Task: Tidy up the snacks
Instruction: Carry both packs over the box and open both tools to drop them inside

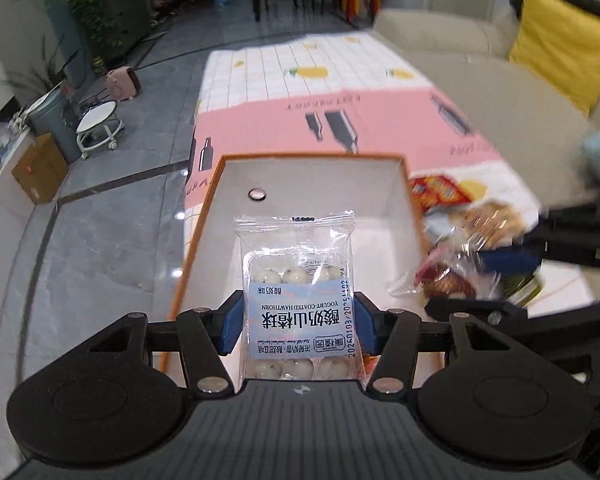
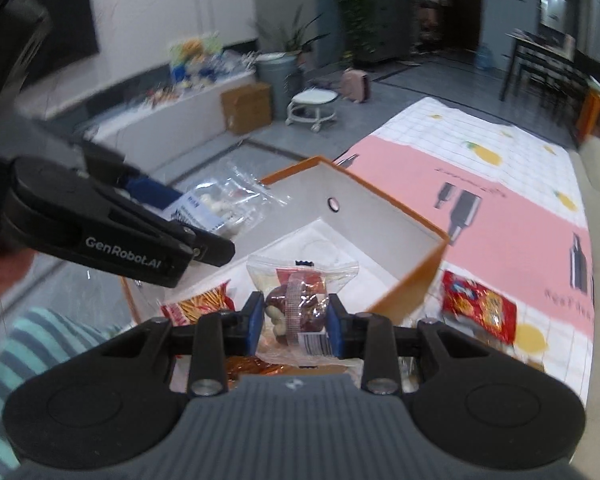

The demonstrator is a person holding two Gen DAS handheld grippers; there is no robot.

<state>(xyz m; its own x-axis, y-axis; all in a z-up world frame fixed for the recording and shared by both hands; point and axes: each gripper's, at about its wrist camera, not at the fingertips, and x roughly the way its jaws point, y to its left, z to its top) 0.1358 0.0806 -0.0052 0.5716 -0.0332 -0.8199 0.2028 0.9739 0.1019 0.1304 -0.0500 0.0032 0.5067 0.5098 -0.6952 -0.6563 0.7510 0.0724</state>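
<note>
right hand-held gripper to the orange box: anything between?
Nothing; right hand-held gripper, clamped on a mixed snack packet, hangs at the orange box rim, right wrist view.

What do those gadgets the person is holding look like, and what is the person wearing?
Each hand-held gripper, the left and the right, is black plastic with a ribbed grey body, two round side discs, silver screws and blue finger pads. The left one's side reads "GenRobot.AI" in white. No cables are visible. The person wears a teal and grey striped sleeve.

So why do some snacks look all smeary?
Left wrist view: the clear yogurt-hawthorn packet is sharp, but the right gripper and its clear bag are motion-smeared. Right wrist view: the red foil snack packet is blurred, and the fisheye bends the orange-rimmed white box.
</note>
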